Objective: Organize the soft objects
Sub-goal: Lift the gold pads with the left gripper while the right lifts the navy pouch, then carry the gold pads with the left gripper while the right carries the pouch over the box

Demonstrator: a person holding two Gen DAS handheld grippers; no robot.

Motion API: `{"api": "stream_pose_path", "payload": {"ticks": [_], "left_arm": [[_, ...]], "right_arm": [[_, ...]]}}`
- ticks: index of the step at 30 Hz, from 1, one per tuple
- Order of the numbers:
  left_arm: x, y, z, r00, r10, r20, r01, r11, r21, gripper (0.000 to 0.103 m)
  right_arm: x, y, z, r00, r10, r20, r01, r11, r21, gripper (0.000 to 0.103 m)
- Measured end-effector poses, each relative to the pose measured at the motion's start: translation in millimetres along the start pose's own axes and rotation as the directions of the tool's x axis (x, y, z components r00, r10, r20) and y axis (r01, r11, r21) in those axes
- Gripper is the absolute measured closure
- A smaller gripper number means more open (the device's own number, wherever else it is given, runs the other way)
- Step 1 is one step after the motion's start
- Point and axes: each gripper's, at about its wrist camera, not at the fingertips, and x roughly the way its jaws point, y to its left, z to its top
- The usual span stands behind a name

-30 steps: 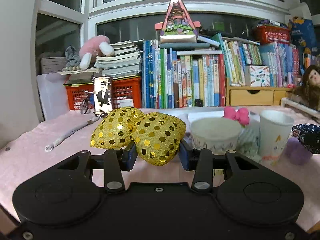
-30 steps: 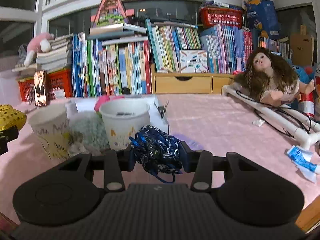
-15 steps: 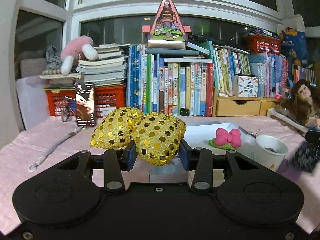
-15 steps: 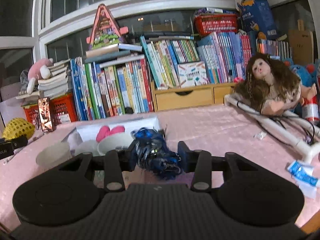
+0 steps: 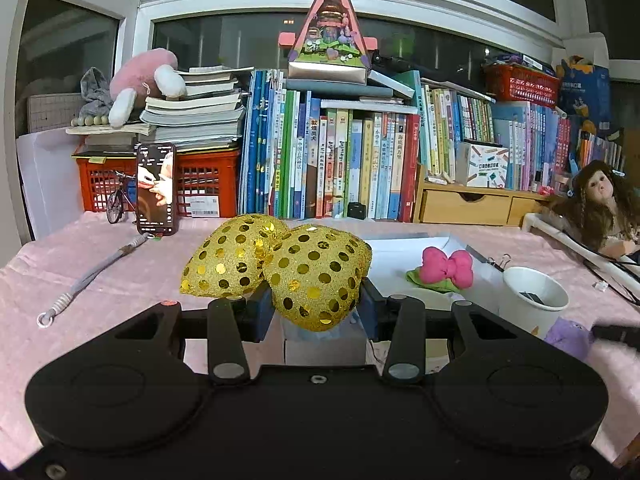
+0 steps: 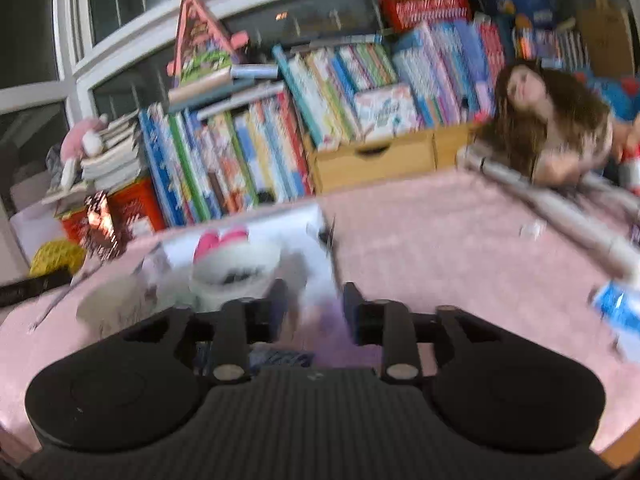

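Gold bow (image 5: 276,268) sat pinched in the left tool (image 5: 312,306), one sequined lobe squeezed between the pads, the other lobe sticking out left. Left tool was held above the pink counter (image 5: 132,264), pointing slightly down toward the books (image 5: 340,160). Beyond it a white tray (image 5: 396,256) held a pink bow (image 5: 447,266); a paper cup (image 5: 534,300) stood just right of the tray. Right tool (image 6: 314,310) was blurred, tilted with a roll, its jaws spreading with nothing between them. A dark blue cloth item (image 6: 276,358) showed low under the right tool, too smeared to say where it rested. Doll (image 6: 548,120) lay at the counter's far right.
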Motion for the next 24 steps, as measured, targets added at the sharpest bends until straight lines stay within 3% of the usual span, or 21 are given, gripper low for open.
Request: {"api": "stream_pose_path", "payload": {"ticks": [5, 12, 13, 15, 20, 24], "left_arm": [[-3.0, -6.2, 0.3, 1.0, -0.004, 0.007, 0.004, 1.0, 0.023, 0.062], [-2.3, -10.1, -1.5, 1.0, -0.015, 0.001, 0.015, 0.999, 0.028, 0.062], [-2.0, -10.2, -1.9, 1.0, -0.016, -0.001, 0.017, 0.999, 0.03, 0.062], [-1.2, -10.3, -2.2, 1.0, -0.017, -0.002, 0.017, 0.999, 0.032, 0.062], [-0.7, -9.1, -2.6, 1.0, -0.021, -0.007, 0.021, 0.999, 0.025, 0.062], [0.4, -7.2, -0.9, 1.0, -0.02, -0.003, 0.02, 0.999, 0.025, 0.062]], "right_arm": [[10.9, 23.8, -22.9, 0.993, 0.075, -0.086, -0.086, 0.987, -0.136, 0.016], [36.0, 54.8, -35.1, 0.992, -0.006, -0.122, -0.03, 0.957, -0.29, 0.014], [38.7, 55.8, -35.5, 0.991, -0.001, -0.132, -0.038, 0.957, -0.289, 0.014], [42.8, 57.1, -35.7, 0.989, 0.001, -0.151, -0.044, 0.959, -0.28, 0.028], [37.3, 53.2, -32.4, 0.987, 0.021, -0.159, -0.059, 0.969, -0.24, 0.049], [22.5, 51.7, -24.3, 0.992, 0.033, -0.126, -0.06, 0.974, -0.219, 0.054]]}}
